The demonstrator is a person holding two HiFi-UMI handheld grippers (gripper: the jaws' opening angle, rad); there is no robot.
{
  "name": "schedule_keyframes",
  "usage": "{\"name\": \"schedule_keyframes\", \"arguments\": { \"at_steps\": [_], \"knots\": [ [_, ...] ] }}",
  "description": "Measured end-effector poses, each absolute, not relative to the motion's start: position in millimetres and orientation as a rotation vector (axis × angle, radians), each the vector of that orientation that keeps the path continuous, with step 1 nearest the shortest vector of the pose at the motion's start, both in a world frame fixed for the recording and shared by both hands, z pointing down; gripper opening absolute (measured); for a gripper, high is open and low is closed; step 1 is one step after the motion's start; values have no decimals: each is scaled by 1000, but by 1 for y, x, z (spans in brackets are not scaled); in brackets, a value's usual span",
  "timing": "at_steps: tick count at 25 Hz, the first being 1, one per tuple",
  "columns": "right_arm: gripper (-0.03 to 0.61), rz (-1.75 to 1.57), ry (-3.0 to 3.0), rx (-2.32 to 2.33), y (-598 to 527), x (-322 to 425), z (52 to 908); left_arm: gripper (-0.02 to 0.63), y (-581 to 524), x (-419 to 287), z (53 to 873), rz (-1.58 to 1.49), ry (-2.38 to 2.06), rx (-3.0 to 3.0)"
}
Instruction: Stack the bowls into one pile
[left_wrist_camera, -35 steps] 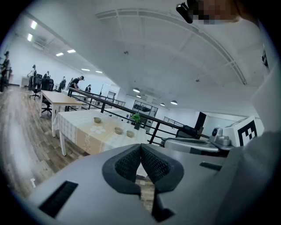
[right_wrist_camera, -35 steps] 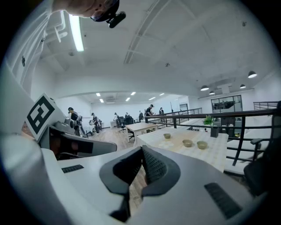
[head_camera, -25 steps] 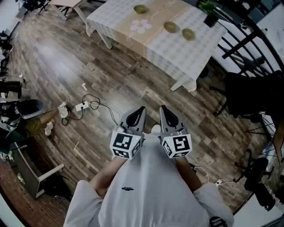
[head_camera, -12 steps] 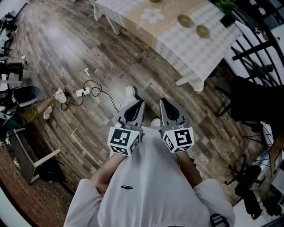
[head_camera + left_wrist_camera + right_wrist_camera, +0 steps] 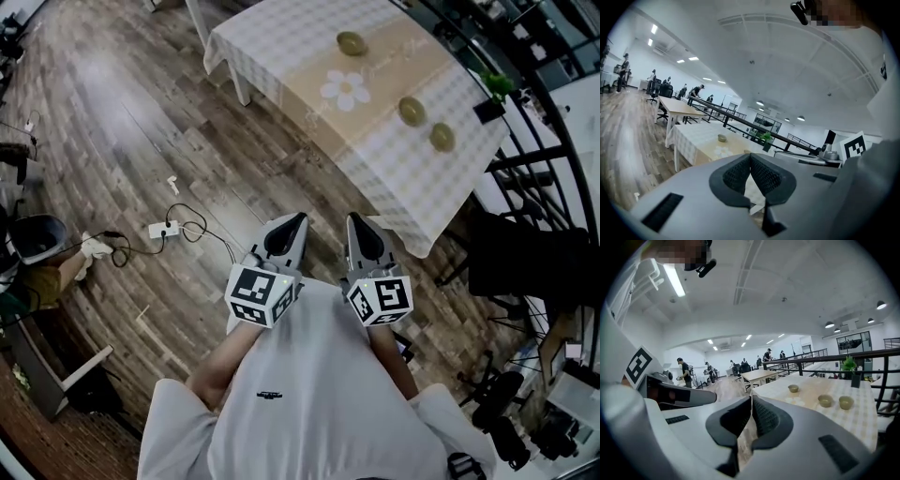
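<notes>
Three small olive-green bowls stand apart on a table with a checked cloth [image 5: 281, 37]: one at the far side [image 5: 352, 43], two close together nearer the right end [image 5: 412, 111] [image 5: 442, 137]. The right gripper view shows the same bowls [image 5: 793, 388] [image 5: 825, 401] [image 5: 845, 402]. The left gripper view shows one bowl [image 5: 722, 138]. My left gripper [image 5: 296, 221] and right gripper [image 5: 355, 221] are held side by side near my chest, over the floor short of the table. Both are shut with nothing in them [image 5: 750, 157] [image 5: 751, 399].
A potted plant [image 5: 494, 94] stands at the table's right end by a black railing [image 5: 544, 159]. A dark chair [image 5: 525, 262] is right of the table. A power strip with cable [image 5: 159, 228] lies on the wood floor at left. More tables and people are far off.
The table and bowls now sit nearer to my grippers and further right in the head view. Both grippers keep their place by my chest and stay shut.
</notes>
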State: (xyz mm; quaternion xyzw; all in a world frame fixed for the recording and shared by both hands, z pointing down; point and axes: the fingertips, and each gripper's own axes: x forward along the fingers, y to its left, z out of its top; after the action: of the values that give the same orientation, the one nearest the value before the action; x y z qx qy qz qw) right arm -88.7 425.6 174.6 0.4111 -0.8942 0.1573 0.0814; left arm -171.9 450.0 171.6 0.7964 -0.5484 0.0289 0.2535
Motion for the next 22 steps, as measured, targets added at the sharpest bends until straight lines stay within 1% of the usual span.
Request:
{"name": "schedule_keyframes", "arguments": {
  "at_steps": [5,10,16,22],
  "knots": [
    [35,433,-2660,1265,372,-155,164,21,395,-237,169,68,-1437,2179],
    [35,487,-2592,1300,343,-181,177,21,359,-266,178,94,-1385,2172],
    [35,556,-2556,1307,302,-189,197,21,320,-273,192,119,-1345,2165],
    [35,551,-2581,1324,227,-186,202,21,253,-266,199,158,-1336,2177]
  ]
}}
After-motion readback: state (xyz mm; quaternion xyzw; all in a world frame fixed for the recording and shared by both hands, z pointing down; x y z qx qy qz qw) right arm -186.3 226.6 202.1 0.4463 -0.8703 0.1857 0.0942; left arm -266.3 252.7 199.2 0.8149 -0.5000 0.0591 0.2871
